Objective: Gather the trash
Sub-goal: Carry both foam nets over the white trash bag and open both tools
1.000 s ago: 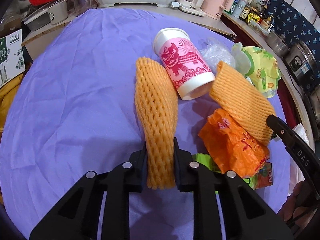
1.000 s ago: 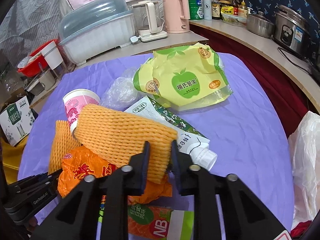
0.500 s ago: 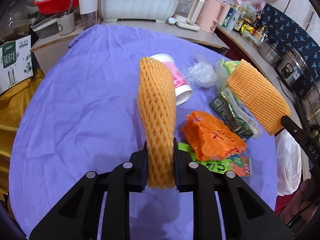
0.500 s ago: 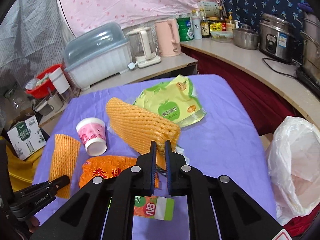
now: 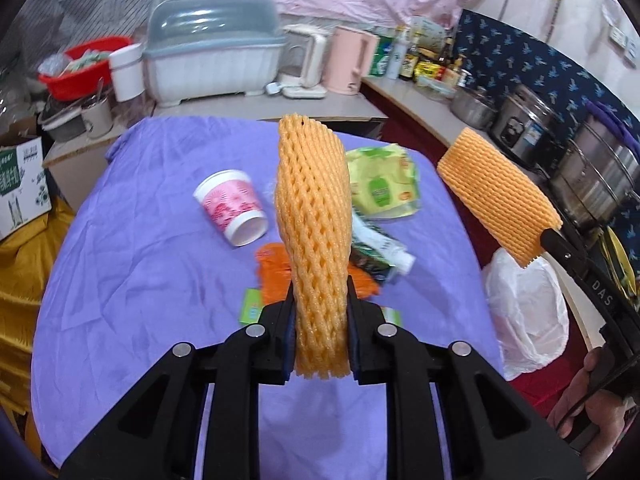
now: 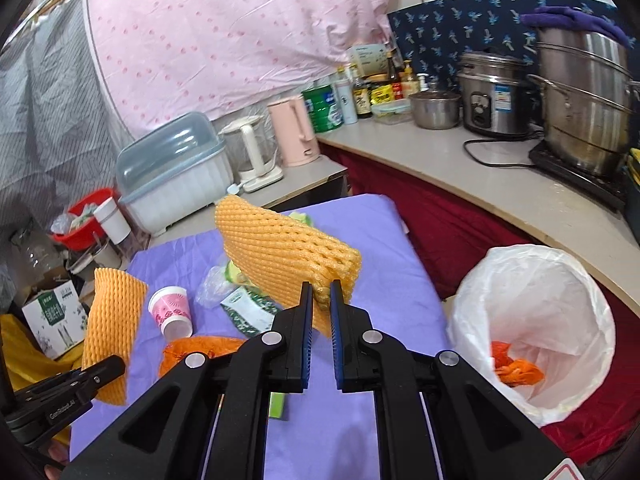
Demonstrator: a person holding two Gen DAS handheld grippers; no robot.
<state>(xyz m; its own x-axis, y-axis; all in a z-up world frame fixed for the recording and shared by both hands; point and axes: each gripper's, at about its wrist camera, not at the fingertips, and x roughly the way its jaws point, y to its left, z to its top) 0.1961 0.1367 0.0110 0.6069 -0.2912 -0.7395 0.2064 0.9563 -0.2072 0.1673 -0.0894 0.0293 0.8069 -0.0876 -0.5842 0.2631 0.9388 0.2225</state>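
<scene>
Purple cloth [image 5: 132, 280] is covering the round table that fills the middle of both views, and a kitchen counter [image 6: 480, 184] is curving round its far and right sides. Going from the left, a yellow fabric heap [image 5: 24, 264] and a green-printed cardboard box [image 6: 54, 318] are sitting by the table's left edge, with a red plastic basin [image 5: 80, 64], a white dish rack with a grey-blue lid [image 5: 212, 60] and a pink kettle [image 5: 352, 60] lining the counter behind.

On the cloth, a pink-and-white paper cup [image 5: 234, 208] is lying on its side, well apart from the near edge; wide bare cloth is lying open to its left and in front. The left gripper [image 5: 320, 320] is clamping the lower end of an orange foam fruit net [image 5: 312, 224], holding it upright above an orange plastic wrapper [image 5: 276, 268]. Beyond are lying a yellow-green apple-print pouch [image 5: 380, 184] and a dark green-and-white spouted pouch [image 5: 380, 248].

Further right, the right gripper [image 6: 321, 308] has just been closing and is pinching the corner of a second orange foam net [image 6: 280, 252], raised clear of the table near its right edge. Beside that edge, a bin lined with a white plastic bag [image 6: 532, 320] is standing open, orange scraps inside. Steel pots [image 6: 584, 100] are crowding the counter at far right.
</scene>
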